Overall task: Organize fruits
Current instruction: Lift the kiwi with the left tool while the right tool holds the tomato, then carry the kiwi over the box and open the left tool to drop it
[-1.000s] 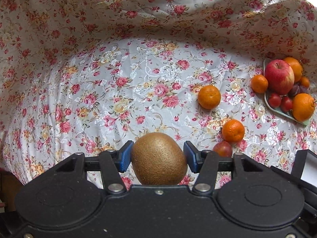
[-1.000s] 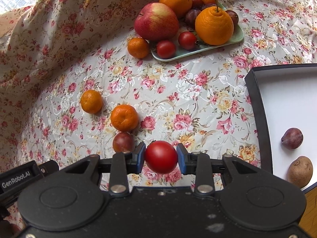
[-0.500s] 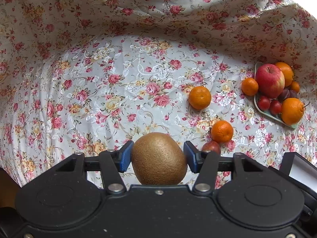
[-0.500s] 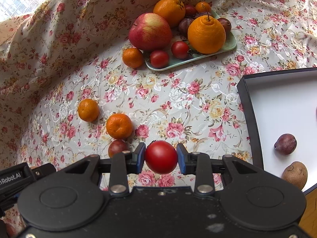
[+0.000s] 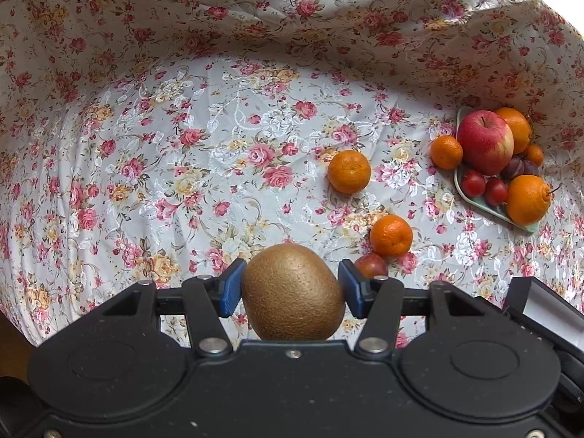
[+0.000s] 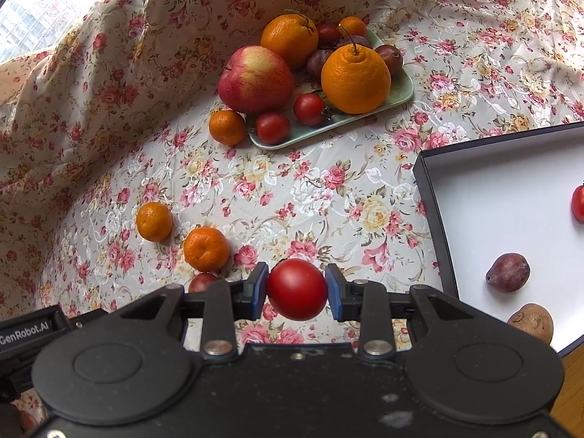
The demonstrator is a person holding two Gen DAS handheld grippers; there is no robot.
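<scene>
My left gripper [image 5: 290,290] is shut on a brown kiwi [image 5: 293,292], held above the floral cloth. My right gripper [image 6: 296,288] is shut on a red tomato [image 6: 296,288], held above the cloth just left of a black-rimmed white box [image 6: 430,204]. The box holds a plum [image 6: 508,272], a kiwi [image 6: 531,323] and a red fruit [image 6: 578,203] at the frame edge. A green plate [image 6: 399,95] at the back carries an apple [image 6: 256,79], oranges, plums and tomatoes.
Three mandarins [image 6: 154,221] [image 6: 206,249] [image 6: 227,127] and a plum [image 6: 202,281] lie loose on the cloth left of my right gripper. They also show in the left wrist view [image 5: 349,171]. The cloth [image 5: 182,127] rises in folds at the back and left.
Both grippers have drawn back and risen a little with their fruit. The right gripper has shifted right, so more of the box and a red fruit in it show.
</scene>
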